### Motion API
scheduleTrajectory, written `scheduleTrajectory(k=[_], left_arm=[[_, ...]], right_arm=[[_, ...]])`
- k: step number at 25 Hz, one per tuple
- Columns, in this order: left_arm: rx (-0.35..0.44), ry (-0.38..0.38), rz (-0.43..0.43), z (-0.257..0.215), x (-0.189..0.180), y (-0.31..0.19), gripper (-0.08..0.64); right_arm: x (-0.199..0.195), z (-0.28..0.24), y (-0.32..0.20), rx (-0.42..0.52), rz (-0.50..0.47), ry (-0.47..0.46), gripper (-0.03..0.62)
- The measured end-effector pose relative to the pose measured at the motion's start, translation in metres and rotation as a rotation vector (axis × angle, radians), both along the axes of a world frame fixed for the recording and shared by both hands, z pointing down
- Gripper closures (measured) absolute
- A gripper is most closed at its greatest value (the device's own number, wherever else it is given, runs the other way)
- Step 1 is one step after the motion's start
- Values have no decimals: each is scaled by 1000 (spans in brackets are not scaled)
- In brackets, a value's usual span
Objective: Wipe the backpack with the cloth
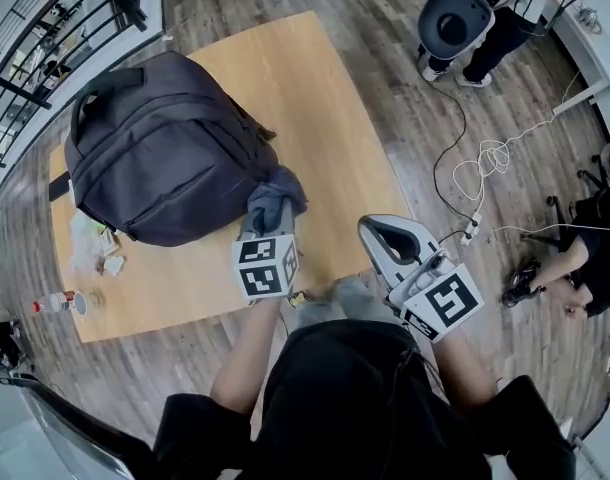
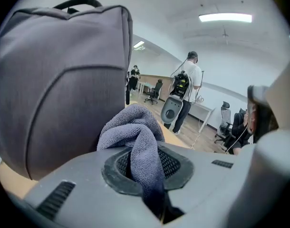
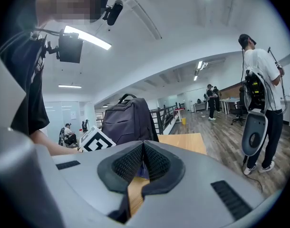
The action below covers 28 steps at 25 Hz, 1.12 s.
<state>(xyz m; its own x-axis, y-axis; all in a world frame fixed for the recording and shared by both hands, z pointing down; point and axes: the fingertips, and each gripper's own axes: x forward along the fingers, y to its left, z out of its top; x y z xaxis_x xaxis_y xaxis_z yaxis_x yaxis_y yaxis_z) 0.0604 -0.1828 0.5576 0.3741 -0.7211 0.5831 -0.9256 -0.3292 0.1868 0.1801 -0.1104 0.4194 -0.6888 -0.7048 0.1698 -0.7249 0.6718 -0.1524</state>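
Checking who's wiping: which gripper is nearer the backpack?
Left. The left gripper, holding the cloth, is beside the backpack; the right gripper is farther off, at the table's edge.

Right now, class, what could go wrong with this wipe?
1. The backpack stands upright and the right gripper, shut and empty, is away from it, so a push may tip or slide it toward the litter beside it.
2. The left gripper pinches only a fold of the cloth; dragging might pull it free.
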Motion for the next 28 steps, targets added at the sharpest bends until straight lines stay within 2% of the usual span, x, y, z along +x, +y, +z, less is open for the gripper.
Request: scheduleTrajectory(k=[5,8,11,15,19,22,26,28], left_arm=[[132,68,-9,-73,-1,-7,506],[143,52,9,-73,-5,-4,506],[78,3,-18,-35,-22,5,506],[-77,-69,-85,42,-63,11,506],[-124,-23,-79,72,-60,6,506],[-158,-26,-67,95,-49,-2,506],[-189,50,-131,112,-55,-6,506],[-191,61,-165,114,-64,-4,506]], right_arm=[[-7,-5,-6,10,-27,-30,580],[-13,-3,-7,10,-48,-35,580],[-23,-1,-8,7,-73,-31,580],[-35,2,-9,1,-104,-12,580],[-43,3,-8,-3,-117,0,580],[-48,2,-7,-4,-112,6,580],[-49,0,-8,0,-101,15,580],[-47,0,-8,-2,-90,20,580]])
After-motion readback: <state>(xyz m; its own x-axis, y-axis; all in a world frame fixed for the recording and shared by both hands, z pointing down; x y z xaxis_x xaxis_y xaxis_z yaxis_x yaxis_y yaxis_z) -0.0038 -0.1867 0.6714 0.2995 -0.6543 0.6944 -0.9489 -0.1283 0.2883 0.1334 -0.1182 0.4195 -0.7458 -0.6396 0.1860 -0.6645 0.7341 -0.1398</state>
